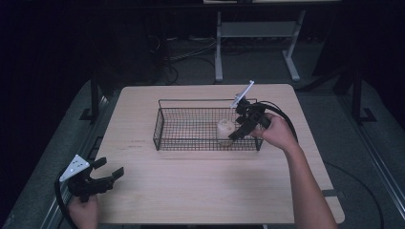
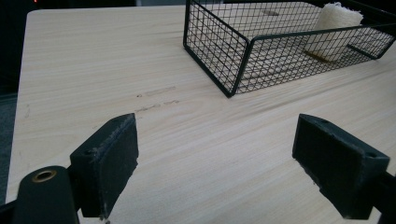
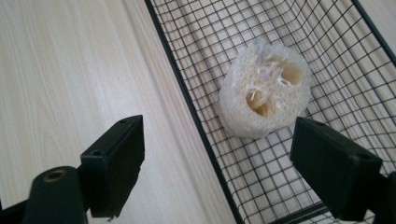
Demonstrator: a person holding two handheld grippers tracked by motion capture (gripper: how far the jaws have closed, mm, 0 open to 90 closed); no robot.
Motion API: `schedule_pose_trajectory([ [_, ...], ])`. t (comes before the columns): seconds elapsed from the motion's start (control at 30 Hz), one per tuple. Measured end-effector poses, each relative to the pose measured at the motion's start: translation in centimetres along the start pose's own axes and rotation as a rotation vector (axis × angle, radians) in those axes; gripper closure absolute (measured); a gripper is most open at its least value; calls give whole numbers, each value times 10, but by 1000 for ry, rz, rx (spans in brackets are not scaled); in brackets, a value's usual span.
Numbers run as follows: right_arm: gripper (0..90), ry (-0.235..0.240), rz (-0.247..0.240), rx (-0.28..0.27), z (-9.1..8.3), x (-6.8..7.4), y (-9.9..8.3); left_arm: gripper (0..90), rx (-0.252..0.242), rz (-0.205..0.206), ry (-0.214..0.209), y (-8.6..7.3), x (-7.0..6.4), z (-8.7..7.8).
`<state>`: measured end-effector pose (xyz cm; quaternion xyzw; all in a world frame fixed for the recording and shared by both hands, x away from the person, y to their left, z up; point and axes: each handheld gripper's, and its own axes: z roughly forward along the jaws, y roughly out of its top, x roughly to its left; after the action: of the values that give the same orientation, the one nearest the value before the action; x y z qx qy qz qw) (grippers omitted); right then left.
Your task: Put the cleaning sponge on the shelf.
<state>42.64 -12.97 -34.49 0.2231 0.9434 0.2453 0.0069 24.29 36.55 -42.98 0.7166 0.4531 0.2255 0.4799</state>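
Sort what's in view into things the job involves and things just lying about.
Job:
loofah piece
wire basket
right gripper, open over the basket's near rim

Lying about:
left gripper, open and idle
scuff marks on the table

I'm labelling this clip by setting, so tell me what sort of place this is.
Probably a lab or recording workspace, not a home. A bare wooden table stands in a dark room, cables trail across the floor behind it, and a metal-legged workbench stands beyond. A hand-held right gripper works at a wire basket.
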Motion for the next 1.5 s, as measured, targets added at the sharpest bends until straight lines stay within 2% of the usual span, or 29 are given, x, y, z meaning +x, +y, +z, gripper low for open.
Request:
schedule_pose_trajectory([
  [0.47,174,1,-5,-6,-7,12,-15,138,10,10,-4,0,-2,2],
  [0.7,174,12,-14,2,-6,17,-22,138,12,12,-3,0,-2,2],
  [0.93,175,-5,-27,-3,-8,23,-28,138,14,14,-2,0,-3,2],
  [1.37,179,-3,-33,8,-4,31,-41,138,11,20,-1,0,-5,3],
  [1.5,179,8,-45,-16,-6,37,-43,138,10,16,1,0,-4,2],
])
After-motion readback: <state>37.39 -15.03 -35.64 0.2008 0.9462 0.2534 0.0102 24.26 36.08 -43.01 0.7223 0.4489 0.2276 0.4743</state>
